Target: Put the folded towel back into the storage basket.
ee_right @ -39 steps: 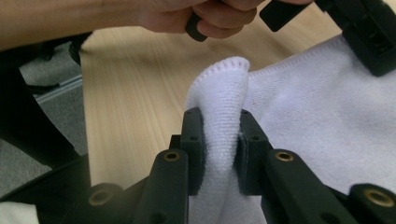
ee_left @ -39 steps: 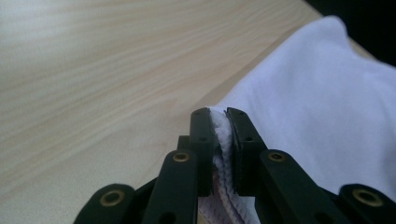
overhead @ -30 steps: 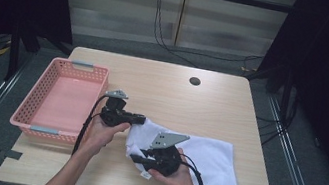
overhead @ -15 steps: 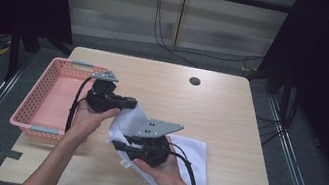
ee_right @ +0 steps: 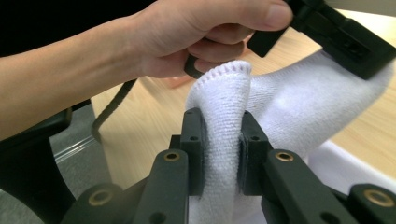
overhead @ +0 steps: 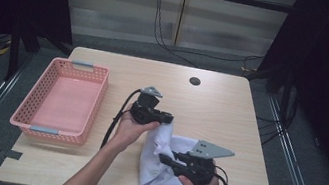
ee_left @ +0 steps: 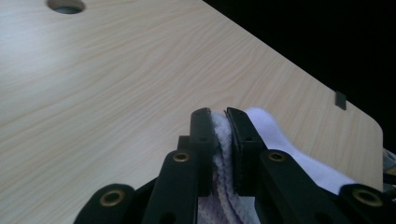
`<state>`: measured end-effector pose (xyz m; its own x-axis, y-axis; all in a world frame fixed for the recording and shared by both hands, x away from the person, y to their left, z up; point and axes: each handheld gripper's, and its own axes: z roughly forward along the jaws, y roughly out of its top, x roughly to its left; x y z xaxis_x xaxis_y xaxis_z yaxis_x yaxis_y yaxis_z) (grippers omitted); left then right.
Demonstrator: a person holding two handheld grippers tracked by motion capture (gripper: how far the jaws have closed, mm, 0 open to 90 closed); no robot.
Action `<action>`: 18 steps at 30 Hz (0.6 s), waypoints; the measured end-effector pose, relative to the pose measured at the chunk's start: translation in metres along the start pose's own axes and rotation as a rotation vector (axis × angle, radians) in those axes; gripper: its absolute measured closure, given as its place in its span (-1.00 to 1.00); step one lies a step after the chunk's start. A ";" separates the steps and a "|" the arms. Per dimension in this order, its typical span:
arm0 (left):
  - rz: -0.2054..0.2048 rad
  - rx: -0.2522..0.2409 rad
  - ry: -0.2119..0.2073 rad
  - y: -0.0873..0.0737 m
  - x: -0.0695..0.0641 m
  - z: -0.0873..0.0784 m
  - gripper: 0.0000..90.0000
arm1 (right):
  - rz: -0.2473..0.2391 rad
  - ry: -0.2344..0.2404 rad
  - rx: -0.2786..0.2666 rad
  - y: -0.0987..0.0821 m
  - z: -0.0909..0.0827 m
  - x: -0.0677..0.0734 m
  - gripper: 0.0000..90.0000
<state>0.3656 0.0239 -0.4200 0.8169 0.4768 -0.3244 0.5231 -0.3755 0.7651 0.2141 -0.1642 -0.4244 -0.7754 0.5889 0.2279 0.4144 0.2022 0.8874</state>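
A white towel (overhead: 164, 166) lies bunched on the wooden table (overhead: 221, 107), lifted at two places. My left gripper (overhead: 166, 121) holds its upper edge above the table; in the left gripper view the jaws are shut on a fold of the towel (ee_left: 223, 140). My right gripper (overhead: 165, 161), nearer the front edge, pinches another fold; in the right gripper view the towel (ee_right: 224, 121) bulges up between the black pads. Beyond it, the person's other hand (ee_right: 196, 32) grips the left gripper.
A pink plastic basket (overhead: 40, 97) stands at the table's left side. A dark round hole (overhead: 194, 81) sits in the tabletop near the far edge. Cables trail from both grippers toward the person. Dark floor surrounds the table.
Both grippers first carried the towel left toward the basket, then back right; the towel has gone from spread flat at the right to bunched up between them.
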 end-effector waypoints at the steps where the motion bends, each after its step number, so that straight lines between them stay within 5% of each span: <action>1: 0.012 0.005 -0.007 0.001 -0.004 0.006 0.82 | 0.010 -0.007 0.002 -0.004 -0.007 -0.002 0.70; 6: 0.038 0.038 -0.036 0.006 -0.019 0.037 0.79 | 0.040 -0.076 0.016 -0.023 -0.040 -0.012 0.67; 12: 0.011 0.094 -0.072 0.001 -0.027 0.078 0.78 | 0.109 -0.105 0.099 -0.054 -0.055 -0.031 0.61; 14: 0.027 0.125 -0.079 0.001 -0.031 0.088 0.75 | 0.114 -0.103 0.128 -0.058 -0.059 -0.031 0.47; 18: 0.007 0.095 -0.084 0.005 -0.035 0.094 0.54 | 0.089 -0.132 0.172 -0.062 -0.070 -0.029 -0.02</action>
<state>0.3623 -0.0698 -0.4572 0.8361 0.4068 -0.3680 0.5346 -0.4538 0.7129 0.1780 -0.2489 -0.4578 -0.6676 0.7055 0.2379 0.5623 0.2683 0.7822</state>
